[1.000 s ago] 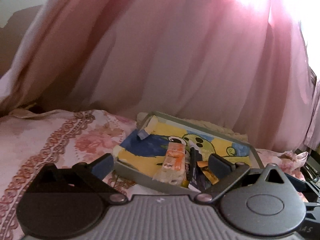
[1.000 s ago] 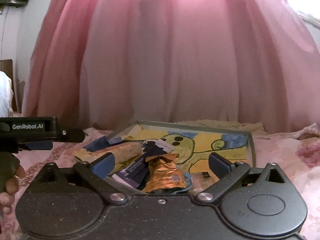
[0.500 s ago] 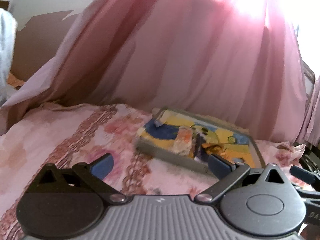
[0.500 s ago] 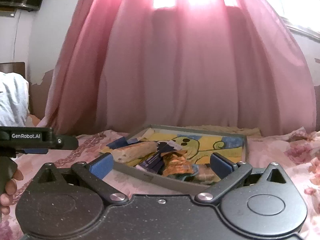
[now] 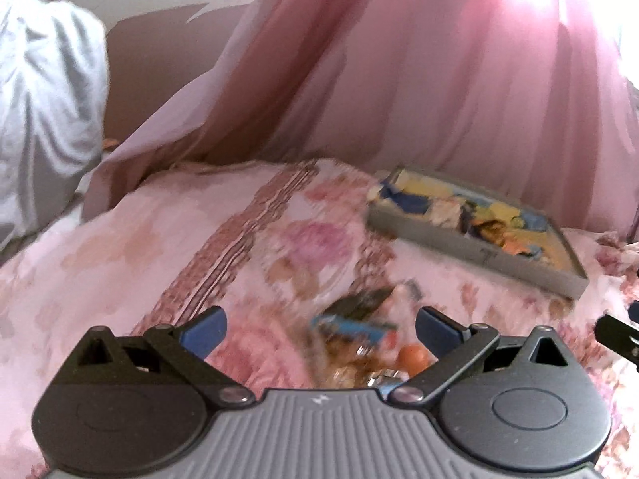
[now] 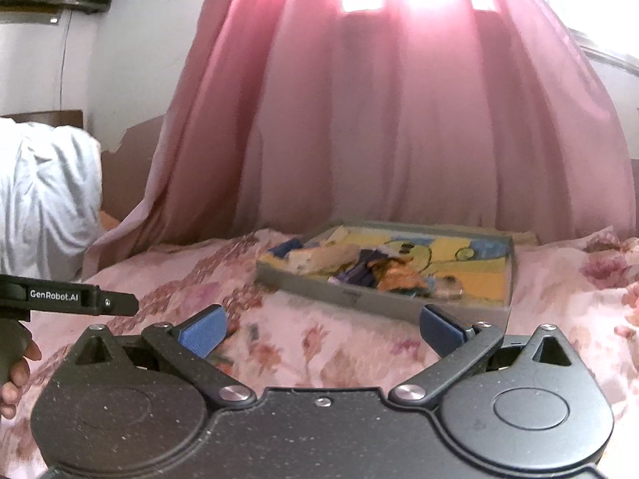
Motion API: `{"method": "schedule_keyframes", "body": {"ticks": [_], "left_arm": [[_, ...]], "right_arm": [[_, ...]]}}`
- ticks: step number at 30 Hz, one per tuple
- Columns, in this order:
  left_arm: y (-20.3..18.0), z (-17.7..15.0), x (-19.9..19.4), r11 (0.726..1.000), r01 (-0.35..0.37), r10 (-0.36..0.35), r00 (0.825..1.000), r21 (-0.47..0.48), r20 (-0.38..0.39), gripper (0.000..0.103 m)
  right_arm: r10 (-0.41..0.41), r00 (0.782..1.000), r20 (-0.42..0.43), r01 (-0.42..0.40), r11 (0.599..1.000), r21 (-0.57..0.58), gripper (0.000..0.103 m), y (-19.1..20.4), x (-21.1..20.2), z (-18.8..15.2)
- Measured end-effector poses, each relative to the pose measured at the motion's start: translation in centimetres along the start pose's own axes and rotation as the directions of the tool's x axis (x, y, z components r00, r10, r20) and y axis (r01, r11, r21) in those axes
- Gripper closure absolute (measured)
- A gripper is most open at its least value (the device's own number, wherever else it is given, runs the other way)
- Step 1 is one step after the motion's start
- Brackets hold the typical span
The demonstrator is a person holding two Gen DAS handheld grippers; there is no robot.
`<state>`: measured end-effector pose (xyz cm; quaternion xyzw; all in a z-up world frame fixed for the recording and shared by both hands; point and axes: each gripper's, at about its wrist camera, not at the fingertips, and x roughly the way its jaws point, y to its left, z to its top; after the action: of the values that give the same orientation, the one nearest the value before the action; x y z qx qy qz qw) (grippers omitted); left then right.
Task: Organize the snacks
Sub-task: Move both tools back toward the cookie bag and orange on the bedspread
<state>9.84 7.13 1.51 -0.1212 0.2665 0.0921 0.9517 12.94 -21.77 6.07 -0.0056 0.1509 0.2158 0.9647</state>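
Left wrist view: we see a loose heap of snack packets [image 5: 361, 339] lying on the bedspread [image 5: 151, 247] between our left gripper [image 5: 319, 325] fingers, blurred; a blue wrapper and an orange round spot can be made out, little else. The right wrist view shows almost none of this heap, only a blurred scrap near its left blue pad [image 6: 201, 329]. Left gripper spread wide, nothing between the pads touching them.

Right wrist view: our right gripper [image 6: 323, 325] is likewise spread apart and empty, hovering over bare cloth. It gives the clearer look at the grey tray [image 6: 371, 301], which lies on the bed well ahead, its floor printed with a yellow and blue cartoon. Several packets [image 6: 359, 265] lie in the tray's near left part: a pale long one, a dark blue one, an orange crumpled one. In the left view the same tray [image 5: 471, 249] sits off to the right, beyond the heap and apart from it.

Only the right view catches the other tool's black bar at far left, with fingers [image 6: 16, 375] of a hand on its grip.

Surface: pink floral bedspread with a brown patterned band. Behind, a pink curtain [image 6: 399, 119] lit by a window; white cloth [image 6: 44, 195] at left; peeling wall.

Writing: "GenRobot.AI" [image 6: 54, 294] on the bar. Packet labels unreadable.
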Motion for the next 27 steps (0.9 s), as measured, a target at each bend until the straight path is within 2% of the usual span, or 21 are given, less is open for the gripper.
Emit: {"method": "schedule_keyframes", "body": {"ticks": [6,17,27], "left_arm": [[0.1,-1.7,-0.1,0.999,-0.016,0.014,0.999,-0.042,-0.044,0.001],[-2.3,-5.0,0.1,0.999,0.012,-0.006,0.984,0.031,-0.177,0.001],[-3.4,-5.4,0.2,0.997,0.018,-0.002,0.976,0.071,-0.22,0.001]], "right_arm": [[0.0,0.997,-0.078,0.002,1.0,0.019,0.001,0.8,-1.0,-2.1],[0.012,0.978,-0.208,-0.007,1.0,0.027,0.001,1.0,-0.9,-4.9],[0.035,0.96,-0.278,-0.025,0.999,0.04,0.001,0.6,-0.3,-6.0]]}}
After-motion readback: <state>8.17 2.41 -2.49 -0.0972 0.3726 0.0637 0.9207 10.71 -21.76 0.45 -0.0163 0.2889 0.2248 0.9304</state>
